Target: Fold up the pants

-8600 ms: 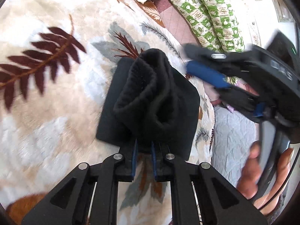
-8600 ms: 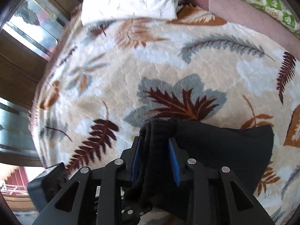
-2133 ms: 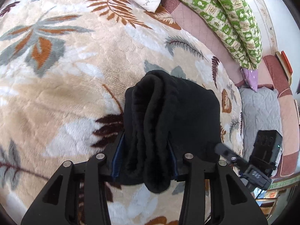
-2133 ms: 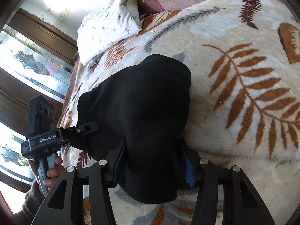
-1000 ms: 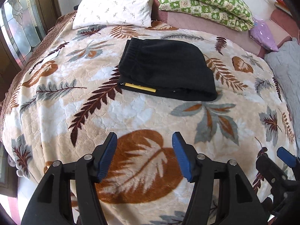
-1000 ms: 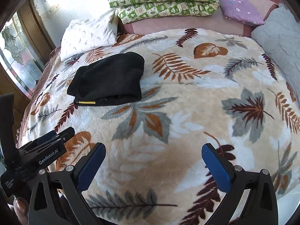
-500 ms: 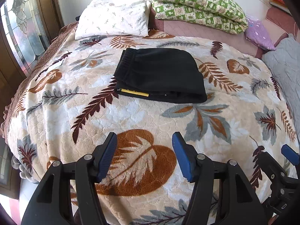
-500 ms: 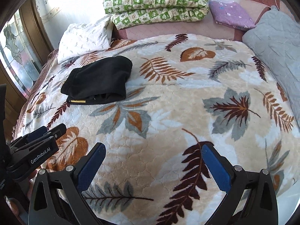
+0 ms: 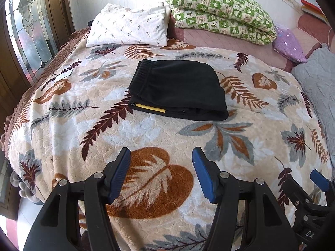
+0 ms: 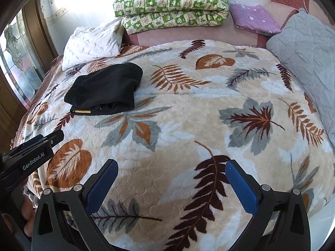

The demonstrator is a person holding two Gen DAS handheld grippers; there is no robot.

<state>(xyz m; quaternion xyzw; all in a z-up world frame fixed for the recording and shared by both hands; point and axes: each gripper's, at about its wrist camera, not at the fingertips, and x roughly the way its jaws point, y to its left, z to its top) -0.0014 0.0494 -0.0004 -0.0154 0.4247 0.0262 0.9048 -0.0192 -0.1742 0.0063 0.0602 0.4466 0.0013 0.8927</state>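
Folded pants (image 9: pixel 178 87) on blanket (image 9: pixel 146 138), inner layers hidden; my left gripper (image 9: pixel 161 173) and right gripper (image 10: pixel 171 186) gape empty.

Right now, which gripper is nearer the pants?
Left. The left gripper hangs open almost straight in front of the pants, over the blanket. The right gripper, also open, sits farther off to their right; both are clear of them.
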